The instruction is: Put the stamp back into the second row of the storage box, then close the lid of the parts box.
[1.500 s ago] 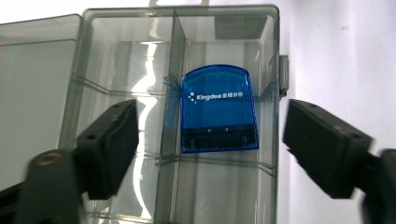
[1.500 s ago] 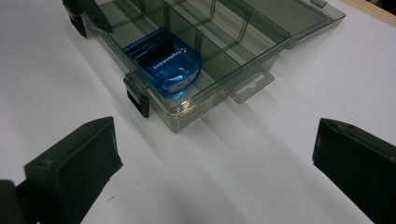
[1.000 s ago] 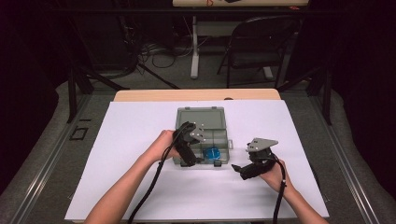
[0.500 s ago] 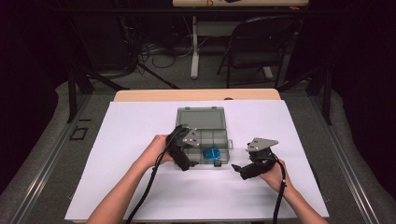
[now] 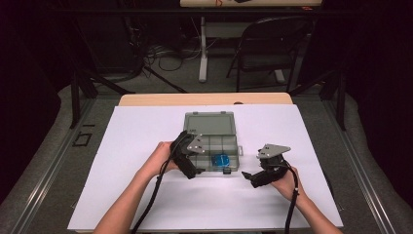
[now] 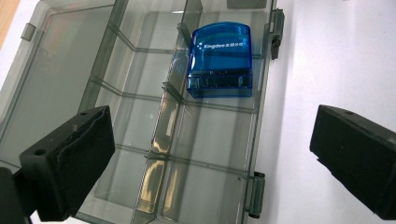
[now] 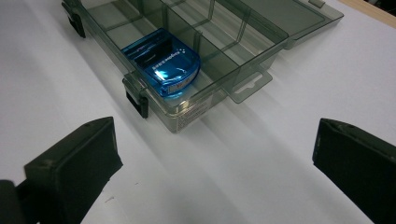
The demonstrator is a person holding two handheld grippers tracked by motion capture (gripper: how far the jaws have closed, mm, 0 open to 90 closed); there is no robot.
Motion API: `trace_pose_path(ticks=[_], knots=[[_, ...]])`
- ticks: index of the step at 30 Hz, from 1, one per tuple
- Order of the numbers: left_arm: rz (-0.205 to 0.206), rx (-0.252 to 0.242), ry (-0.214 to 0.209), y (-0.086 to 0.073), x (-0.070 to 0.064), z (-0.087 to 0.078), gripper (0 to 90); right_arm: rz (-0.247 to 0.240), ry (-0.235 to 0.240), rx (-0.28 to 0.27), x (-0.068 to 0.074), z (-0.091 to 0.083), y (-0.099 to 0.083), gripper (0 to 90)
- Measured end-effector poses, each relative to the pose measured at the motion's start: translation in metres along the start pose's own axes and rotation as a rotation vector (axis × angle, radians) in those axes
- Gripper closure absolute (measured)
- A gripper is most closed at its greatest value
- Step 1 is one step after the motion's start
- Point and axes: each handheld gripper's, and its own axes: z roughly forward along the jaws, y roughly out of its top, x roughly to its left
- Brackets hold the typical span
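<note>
In the high view, the left gripper (image 5: 191,163) sat just left of the frame's centre, held by 1 hand (image 5: 159,158), over the left end of 1 smoky clear organizer box (image 5: 210,127). The box lay open on the white table sheet (image 5: 131,146), its lid folded back toward the top of the frame. 1 blue stamp (image 5: 221,160) rested inside the box, in a compartment at the near right of the tray. Toward the lower right of that frame, the right gripper (image 5: 253,176) rested on the sheet, apart from the box, with its grey plate on top and 1 hand (image 5: 285,183) behind it.

In the left gripper view, 2 black jaws stood wide apart at the lower left and lower right corners, gripping nothing. The box (image 6: 140,116) ran up the middle of the frame, its dividers forming 2 rows of compartments. The stamp (image 6: 220,59) lay in the upper middle, in a compartment of the right row. 2 dark latches showed on the box's right edge.

In the right gripper view, the 2 jaws were likewise spread wide and empty at the bottom corners. The box (image 7: 224,42) filled the upper part, and the stamp (image 7: 163,60) sat in its corner compartment at upper left of centre, beside 1 latch (image 7: 136,95).
</note>
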Motion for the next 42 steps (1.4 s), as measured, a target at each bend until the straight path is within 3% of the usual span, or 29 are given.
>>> trace_pose_path(ticks=[13, 18, 31, 34, 36, 42], knots=[[-0.004, -0.004, 0.013, -0.007, -0.001, -0.004, 0.1, -0.005, 0.002, -0.002, 0.000, -0.001, 0.000, 0.0], [-0.001, -0.007, -0.007, -0.010, 0.002, -0.002, 0.1, 0.003, 0.001, -0.013, 0.000, 0.000, 0.000, 0.0], [0.049, 0.047, -0.020, -0.008, 0.003, 0.005, 0.6, 0.003, 0.010, 0.007, -0.001, 0.000, 0.000, 0.0], [0.067, 0.055, -0.014, -0.007, 0.001, 0.006, 7.3, 0.005, 0.010, -0.003, 0.000, 0.002, 0.000, 0.0], [0.068, 0.051, -0.042, -0.006, 0.001, 0.006, 13.0, 0.002, 0.008, -0.002, 0.000, 0.001, 0.000, 0.0], [0.079, 0.065, -0.058, -0.006, 0.001, 0.010, 27.1, 0.002, 0.013, 0.010, -0.001, 0.002, 0.000, 0.0]])
